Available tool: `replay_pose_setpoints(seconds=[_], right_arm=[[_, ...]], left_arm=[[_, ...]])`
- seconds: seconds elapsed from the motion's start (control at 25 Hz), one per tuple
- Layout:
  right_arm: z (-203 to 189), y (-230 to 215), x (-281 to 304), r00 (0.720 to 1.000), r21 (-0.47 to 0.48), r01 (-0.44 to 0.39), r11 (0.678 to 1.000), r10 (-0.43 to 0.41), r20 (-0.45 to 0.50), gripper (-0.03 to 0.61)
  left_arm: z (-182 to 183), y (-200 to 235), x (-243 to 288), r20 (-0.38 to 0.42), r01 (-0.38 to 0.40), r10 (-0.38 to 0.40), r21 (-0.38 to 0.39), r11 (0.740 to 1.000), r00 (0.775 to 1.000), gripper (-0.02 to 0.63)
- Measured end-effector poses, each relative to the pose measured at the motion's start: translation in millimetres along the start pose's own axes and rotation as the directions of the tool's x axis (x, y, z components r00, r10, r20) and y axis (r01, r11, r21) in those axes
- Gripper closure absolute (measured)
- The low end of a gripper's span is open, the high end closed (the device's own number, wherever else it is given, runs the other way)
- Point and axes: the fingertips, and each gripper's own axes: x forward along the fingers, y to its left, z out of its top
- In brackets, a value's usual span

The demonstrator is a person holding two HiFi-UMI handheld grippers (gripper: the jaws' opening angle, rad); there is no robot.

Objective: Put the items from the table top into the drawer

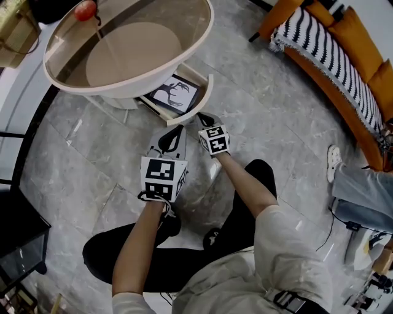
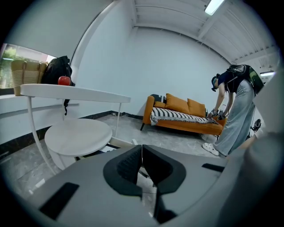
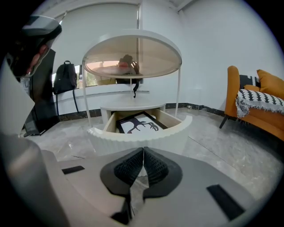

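The apple sits on the table's glass top, at the edge farthest from the person, and nothing touches it. In the left gripper view it shows red on top of the table, near the rim. No other loose item shows on the top.

Under the top, the table's drawer is pulled out toward the person. A black-and-white print lies flat inside and covers most of the bottom. The right gripper view looks straight into it over the ribbed, curved front. The round lower shelf sits between the table's thin white legs, above the drawer's level.

The right gripper is just in front of the drawer's front, tips angled down toward it, close but apart from it. Its jaws are pressed together w/ nothing between them. The left gripper hangs beside it, a bit farther from the table, also w/ pads together and empty — only floor shows past them.

Behind the table, by the window ledge, stand a woven basket and a black backpack. To the table's right, well apart across the marble floor, is an orange sofa w/ a striped blanket — another person bends over its far end.
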Motion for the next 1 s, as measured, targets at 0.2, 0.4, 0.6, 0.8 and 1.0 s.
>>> replay_pose_setpoints(seconds=[0.2,0.4,0.6,0.8,1.0], right_arm=[[6.0,3.7,10.6,1.000,0.023,-0.003,1.000,0.003,0.001,0.543],[14.8,8.1,25.8,1.000,0.032,-0.011,0.999,0.011,0.001,0.543],[26.8,12.1,42.0,1.000,0.060,-0.004,0.998,0.004,0.013,0.543],[38.1,23.1,62.8,1.000,0.113,-0.005,0.994,0.002,0.028,0.543],[50.0,25.0,78.5,0.999,0.111,-0.011,0.994,0.008,0.034,0.543]], left_arm=[[-6.6,5.1,-0.5,-0.012,0.009,-0.010,-0.024,1.000,1.000,0.592],[-5.0,15.2,-4.3,-0.002,0.002,-0.002,-0.046,0.999,1.000,0.592],[-7.6,17.2,-2.6,-0.004,0.009,-0.010,-0.057,0.998,1.000,0.592],[-4.3,22.3,-8.9,0.003,0.010,-0.010,-0.083,0.997,1.000,0.592],[-2.3,25.9,-12.8,0.009,0.007,-0.006,-0.126,0.992,1.000,0.592]])
